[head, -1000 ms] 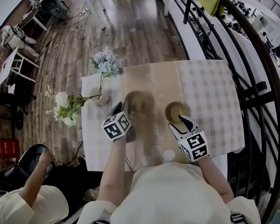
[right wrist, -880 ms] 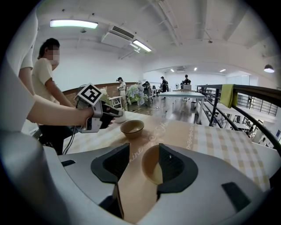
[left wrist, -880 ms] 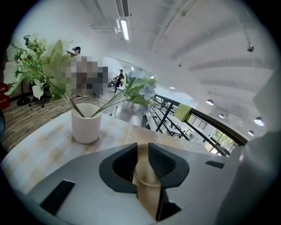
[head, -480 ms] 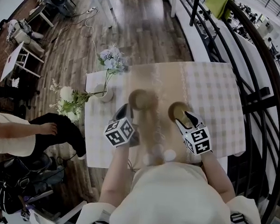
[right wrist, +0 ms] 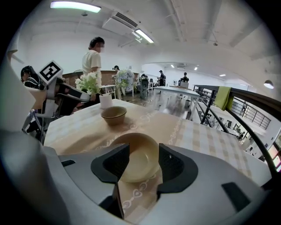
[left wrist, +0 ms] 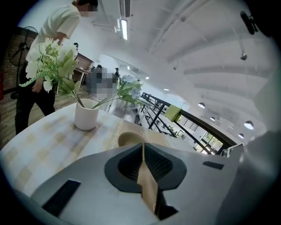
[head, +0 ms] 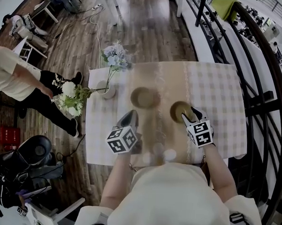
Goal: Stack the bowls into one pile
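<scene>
On the beige checked tablecloth (head: 215,89), 2 bowls sit apart, unstacked. The right gripper (right wrist: 144,149) has its jaws spread to either side of the right-hand tan round bowl (right wrist: 137,165), and its pads are not pressing on it. The left gripper (left wrist: 143,148) has just been closing; its jaws now meet with nothing between them, short of the left-hand tan round bowl (left wrist: 128,139), which sits near a white cylindrical flower vase (left wrist: 86,115).
</scene>
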The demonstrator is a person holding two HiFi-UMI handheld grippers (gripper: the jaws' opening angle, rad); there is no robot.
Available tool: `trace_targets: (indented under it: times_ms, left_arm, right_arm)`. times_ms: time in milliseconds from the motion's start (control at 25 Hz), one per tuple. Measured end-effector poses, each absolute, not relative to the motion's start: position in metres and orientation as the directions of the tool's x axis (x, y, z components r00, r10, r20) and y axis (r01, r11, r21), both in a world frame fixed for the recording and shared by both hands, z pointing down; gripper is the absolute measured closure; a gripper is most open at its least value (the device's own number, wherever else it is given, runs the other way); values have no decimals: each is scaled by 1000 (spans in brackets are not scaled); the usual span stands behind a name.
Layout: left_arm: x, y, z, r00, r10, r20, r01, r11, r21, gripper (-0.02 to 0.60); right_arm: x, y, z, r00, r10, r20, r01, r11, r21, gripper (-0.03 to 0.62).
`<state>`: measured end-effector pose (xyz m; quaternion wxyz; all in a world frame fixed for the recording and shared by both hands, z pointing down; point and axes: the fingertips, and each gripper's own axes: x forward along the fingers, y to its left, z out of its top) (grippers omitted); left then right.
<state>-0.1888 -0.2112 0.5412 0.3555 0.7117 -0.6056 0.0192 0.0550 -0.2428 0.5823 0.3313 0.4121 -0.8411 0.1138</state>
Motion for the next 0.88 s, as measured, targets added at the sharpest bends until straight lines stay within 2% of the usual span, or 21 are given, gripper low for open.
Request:
trace_targets:
  times_ms: [560,880]
  left_arm:
    - [-173,-164,555,276,-815,510,-879,2,478,568]
    - [-175,-151,560,251,-815,523,-875,40,482,568]
  right_arm:
    - [69,-264,623,-370,-598,711,-784,612,106,415]
    - [73,-274,626,-324,-629,707,-800,581,150,527]
